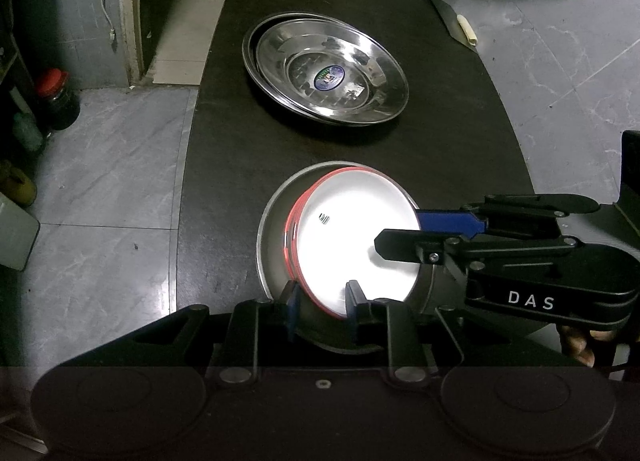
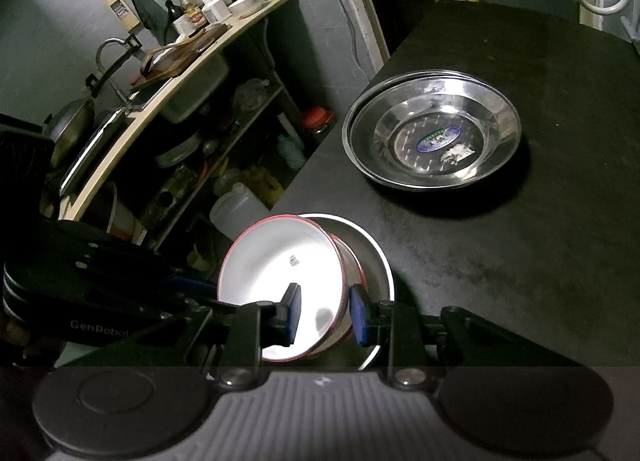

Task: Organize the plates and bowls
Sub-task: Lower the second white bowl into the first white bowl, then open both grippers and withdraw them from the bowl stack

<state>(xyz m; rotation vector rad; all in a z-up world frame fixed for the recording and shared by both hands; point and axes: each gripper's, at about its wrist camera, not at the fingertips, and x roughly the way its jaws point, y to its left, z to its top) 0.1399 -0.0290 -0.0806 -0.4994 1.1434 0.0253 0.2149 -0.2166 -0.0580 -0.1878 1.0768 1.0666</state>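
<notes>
A white enamel bowl with a red rim (image 1: 352,237) (image 2: 288,281) is tilted inside a grey metal bowl (image 1: 272,237) (image 2: 376,257) near the table's front edge. My left gripper (image 1: 322,307) straddles the near rims of both bowls, jaws a little apart. My right gripper (image 2: 325,315) is shut on the white bowl's wall, one finger inside, one outside; it also shows in the left wrist view (image 1: 400,233) reaching in from the right. Two stacked steel plates (image 1: 326,69) (image 2: 432,133) sit farther back on the table.
The dark table (image 1: 460,149) (image 2: 540,245) has its left edge close to the bowls. Beyond it stand a counter (image 2: 192,65) with bottles and a shelf of jars. A jar with a red lid (image 1: 56,99) is on the tiled floor.
</notes>
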